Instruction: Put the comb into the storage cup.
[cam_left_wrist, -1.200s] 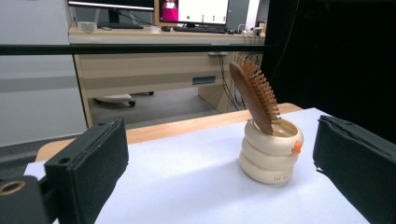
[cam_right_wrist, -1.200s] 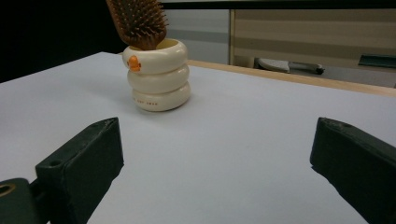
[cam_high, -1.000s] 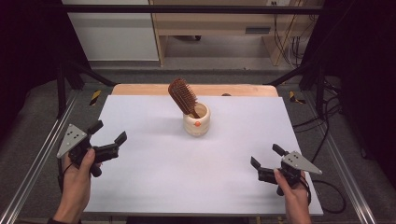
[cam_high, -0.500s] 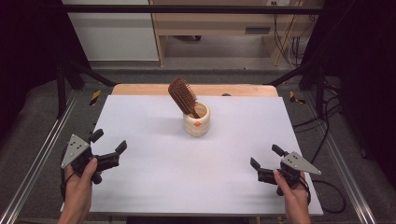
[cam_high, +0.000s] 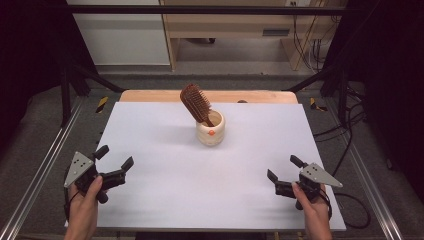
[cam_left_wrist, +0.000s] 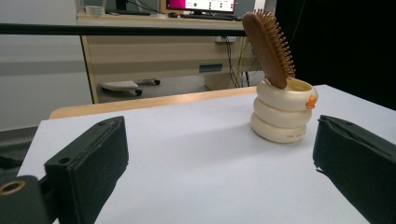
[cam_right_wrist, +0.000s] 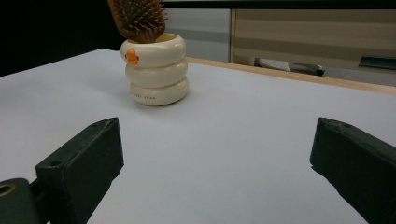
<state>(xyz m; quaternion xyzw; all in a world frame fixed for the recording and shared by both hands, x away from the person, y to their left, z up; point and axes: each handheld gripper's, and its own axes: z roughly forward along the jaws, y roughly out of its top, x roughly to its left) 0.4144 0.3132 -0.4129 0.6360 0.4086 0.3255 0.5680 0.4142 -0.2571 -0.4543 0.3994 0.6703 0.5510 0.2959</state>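
- Hairbrush (cam_high: 195, 102): wooden, handle down in cream ringed cup (cam_high: 210, 134), head tilted left, bristles facing right.
- Cup stands on white table (cam_high: 200, 190), centre toward far edge; small orange mark on its rim.
- Left gripper (cam_high: 116, 163): near left edge, jaws spread, empty.
- Right gripper (cam_high: 282, 168): near right edge, jaws spread, empty; well apart from cup.

we look along the left gripper (cam_left_wrist: 219, 163), its two black jaws spread wide over the white tabletop (cam_left_wrist: 196, 154), toward a cream ringed ceramic holder (cam_left_wrist: 281, 112) with a brown wooden hairbrush (cam_left_wrist: 267, 42) leaning in it.
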